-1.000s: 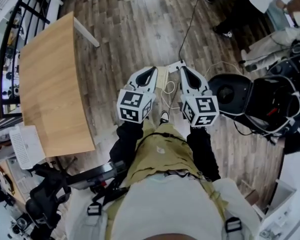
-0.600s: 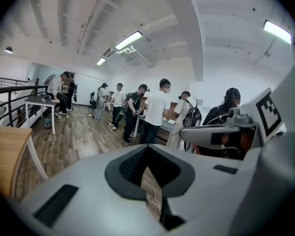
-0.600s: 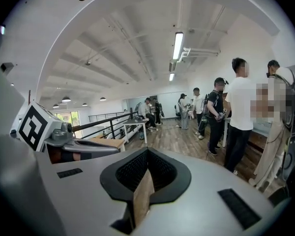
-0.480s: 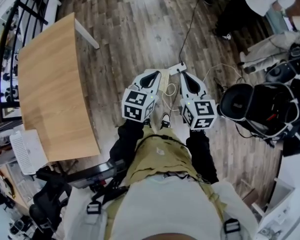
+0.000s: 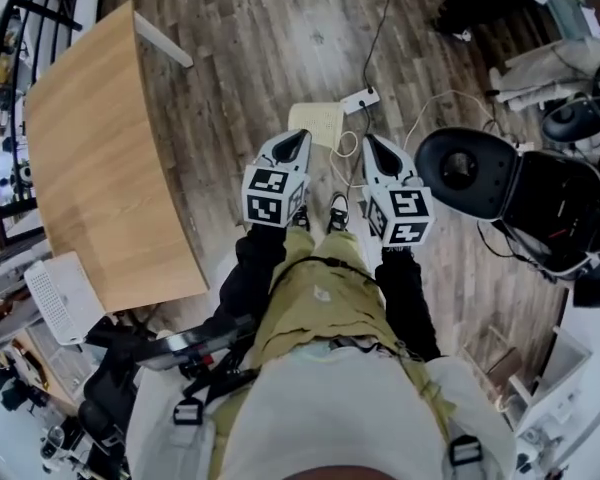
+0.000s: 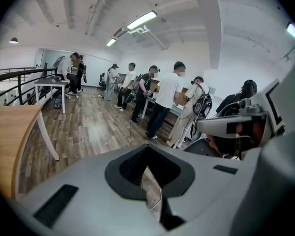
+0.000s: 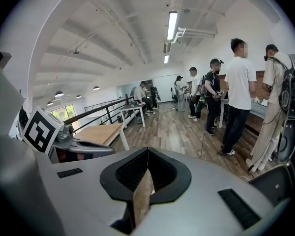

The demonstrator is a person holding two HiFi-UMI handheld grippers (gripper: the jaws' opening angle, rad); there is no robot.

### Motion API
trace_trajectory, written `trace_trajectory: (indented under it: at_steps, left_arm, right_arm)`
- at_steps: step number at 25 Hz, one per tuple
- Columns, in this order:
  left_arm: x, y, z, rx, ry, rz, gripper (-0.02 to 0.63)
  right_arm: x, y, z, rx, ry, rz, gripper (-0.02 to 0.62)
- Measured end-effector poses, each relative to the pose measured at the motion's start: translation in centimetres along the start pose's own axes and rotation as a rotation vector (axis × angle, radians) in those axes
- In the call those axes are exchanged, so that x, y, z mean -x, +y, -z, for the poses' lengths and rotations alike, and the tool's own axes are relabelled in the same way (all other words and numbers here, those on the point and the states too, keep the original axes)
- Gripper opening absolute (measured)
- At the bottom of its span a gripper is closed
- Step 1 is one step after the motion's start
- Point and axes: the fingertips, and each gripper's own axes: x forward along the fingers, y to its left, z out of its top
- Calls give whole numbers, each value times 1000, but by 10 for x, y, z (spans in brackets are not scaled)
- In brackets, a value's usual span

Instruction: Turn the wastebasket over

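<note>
You stand on a wood-plank floor (image 5: pixel 250 48), seen from above your own chest and arms. A light wooden table (image 5: pixel 90 158) with white legs takes up the left side of the floor, with its long edge running past your left arm. On the right side of the floor stands a black office chair (image 5: pixel 462 173), near your right gripper. The gripper views show a group of people (image 6: pixel 167 102) standing farther down the room, well apart from you.

The wastebasket (image 5: pixel 317 123), pale cream and rectangular with rounded corners, lies on the floor straight ahead of you. It is just beyond the tips of both grippers and roughly between them. Neither gripper touches it, and you cannot tell which way up it is.

You hold the left gripper (image 5: pixel 302 138) and right gripper (image 5: pixel 370 141) side by side at waist level, both pointing forward. Each has its jaws pressed together at the tips, with nothing held between them.

A white power strip (image 5: pixel 360 99) lies on the floor just beyond the wastebasket's right corner. Its cable trails away across the planks.
</note>
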Motion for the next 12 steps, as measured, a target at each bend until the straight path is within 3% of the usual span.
trace_trajectory:
  at_steps: [7, 12]
  left_arm:
    - [-26, 26, 61, 37, 166, -40, -3]
    - [-50, 36, 109, 77, 239, -21, -3]
  right_arm:
    - [-23, -25, 44, -67, 95, 11, 18]
    - [-51, -34, 102, -123, 186, -3, 19]
